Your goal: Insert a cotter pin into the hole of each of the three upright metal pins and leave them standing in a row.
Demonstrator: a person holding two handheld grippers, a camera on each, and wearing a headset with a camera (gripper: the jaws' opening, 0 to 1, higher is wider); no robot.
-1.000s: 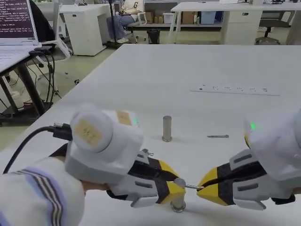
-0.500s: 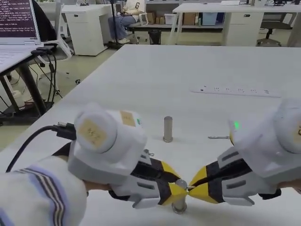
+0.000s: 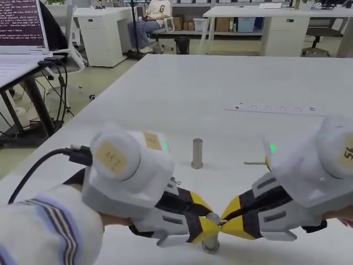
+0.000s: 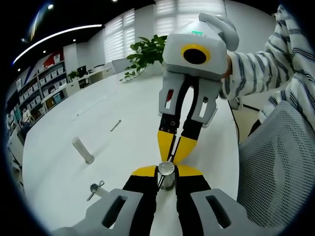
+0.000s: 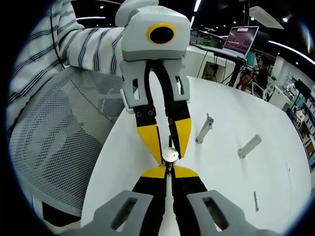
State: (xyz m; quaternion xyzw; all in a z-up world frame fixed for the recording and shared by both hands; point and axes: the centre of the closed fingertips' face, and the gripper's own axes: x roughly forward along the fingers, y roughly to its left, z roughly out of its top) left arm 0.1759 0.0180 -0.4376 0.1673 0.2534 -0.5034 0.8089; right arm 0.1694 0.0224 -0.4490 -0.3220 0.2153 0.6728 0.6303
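Near table (image 3: 248,83) edge, the metal pin (image 4: 166,177) stands upright, long axis vertical. The left gripper (image 3: 207,222) is clamped across its upper part. The right gripper (image 4: 173,158) meets it tip to tip, pinched on a cotter pin (image 3: 222,222) that is barely visible, lying level and pointing crosswise at the pin's top. Farther back a second pin (image 3: 197,153) stands bare. A third pin (image 5: 203,130) carries a cotter through its top. A spare cotter pin (image 3: 255,163) lies flat.
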